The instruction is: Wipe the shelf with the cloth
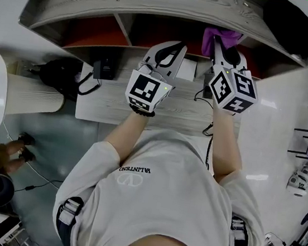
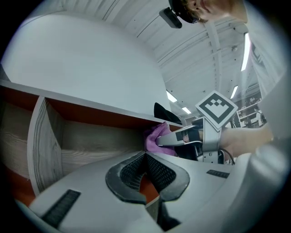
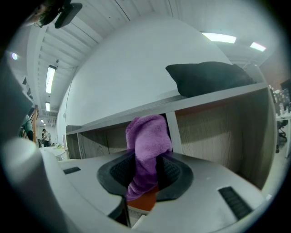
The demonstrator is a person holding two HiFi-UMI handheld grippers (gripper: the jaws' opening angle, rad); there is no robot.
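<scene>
One cloth (image 3: 148,141) pinched by right gripper (image 3: 144,178) at shelf (image 3: 213,97) opening.

Fluffy purple cloth (image 3: 148,145), pale matt wood-grain shelf (image 3: 218,125), smooth grey fingers (image 3: 209,179), perhaps plastic.

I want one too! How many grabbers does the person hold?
2: left gripper, shut and empty, before the shelf; right gripper, pinching the purple cloth. None seem hidden.

Head view steeply down over shelf (image 1: 74,2); both gripper views close, facing its compartments.
</scene>
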